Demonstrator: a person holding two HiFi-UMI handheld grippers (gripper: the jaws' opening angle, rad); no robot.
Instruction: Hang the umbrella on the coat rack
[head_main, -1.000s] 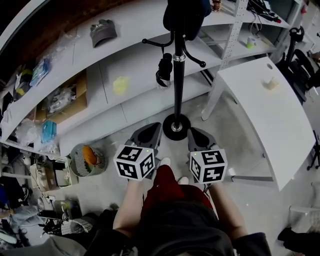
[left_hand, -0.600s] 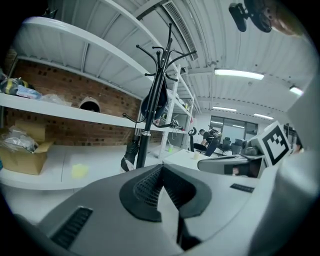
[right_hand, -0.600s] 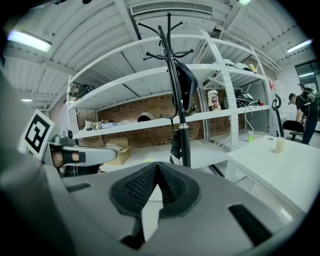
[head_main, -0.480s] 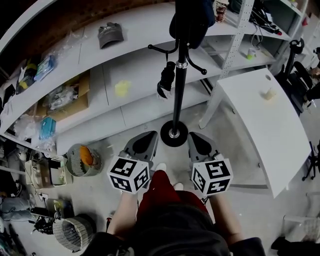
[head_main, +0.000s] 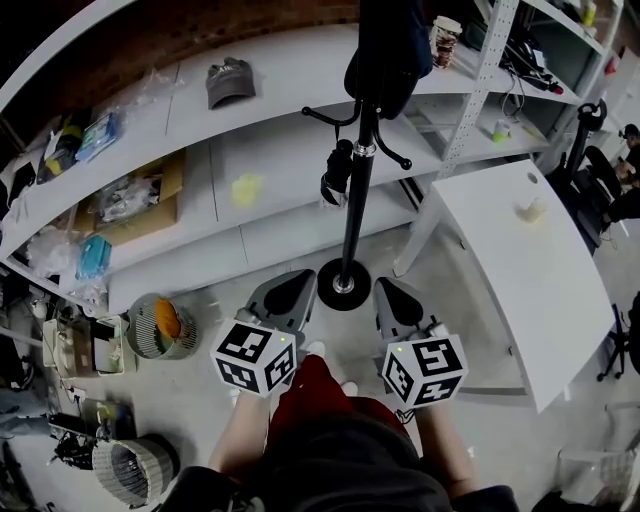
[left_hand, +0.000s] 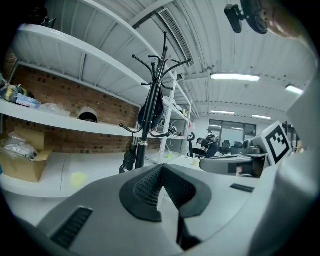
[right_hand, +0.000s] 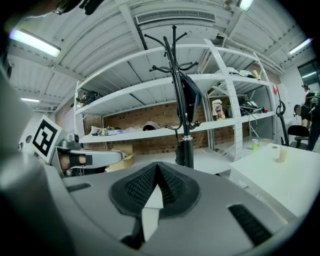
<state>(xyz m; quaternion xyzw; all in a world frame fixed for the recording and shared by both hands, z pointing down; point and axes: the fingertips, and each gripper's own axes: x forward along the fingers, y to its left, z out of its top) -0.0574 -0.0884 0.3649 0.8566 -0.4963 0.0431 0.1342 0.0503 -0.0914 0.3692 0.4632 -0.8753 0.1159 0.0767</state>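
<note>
A black coat rack (head_main: 356, 190) stands on the floor right ahead of me, its round base (head_main: 343, 291) just past my grippers. A folded black umbrella (head_main: 335, 172) hangs from one of its lower hooks, to the left of the pole. A dark bag (head_main: 388, 48) hangs near the top. My left gripper (head_main: 296, 278) and right gripper (head_main: 386, 286) are side by side short of the base, both shut and empty. The left gripper view has the closed jaws (left_hand: 161, 167) below the rack (left_hand: 150, 110) and umbrella (left_hand: 130, 159). In the right gripper view the jaws (right_hand: 157, 165) meet under the rack (right_hand: 181, 100).
Long white shelves (head_main: 200, 130) run behind the rack, holding a cap (head_main: 228, 80), a cardboard box (head_main: 135, 195) and clutter. A white table (head_main: 520, 260) with a small cup (head_main: 530, 208) stands to the right. A fan (head_main: 160, 325) and a wire basket (head_main: 130, 468) sit on the floor to the left.
Both grippers have risen a little, staying side by side and shut. The umbrella still hangs on the rack's lower hook.
</note>
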